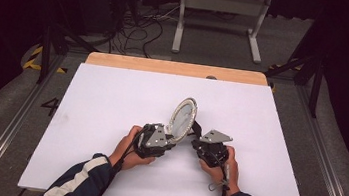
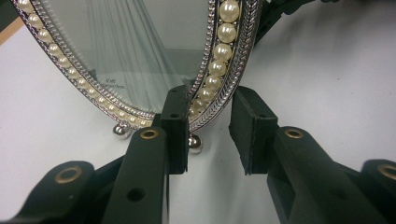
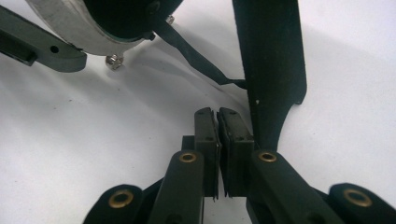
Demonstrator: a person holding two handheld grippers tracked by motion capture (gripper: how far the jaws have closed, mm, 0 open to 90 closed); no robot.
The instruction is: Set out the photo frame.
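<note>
The pearl-rimmed oval picture frame (image 1: 182,117) stands tilted at centre of the white table (image 1: 111,100). The left gripper (image 2: 208,130) straddles its rim, jaws spread; the right gripper (image 3: 217,140) is pressed together, apparently empty. Steady the rim before adjusting the black easel stand (image 3: 273,60).

Oval picture frame (image 1: 182,117), silver rim set with pearl beads, glass front. Stands upright, leaning back on a black rear stand (image 3: 273,70) and small silver ball feet (image 2: 195,143). Located on the table (image 1: 112,95) near its centre, slightly toward the front edge.

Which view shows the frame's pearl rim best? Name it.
The left gripper view: the frame sits close, each pearl distinct. The high view shows it small; the right gripper view shows its dark back.
</note>
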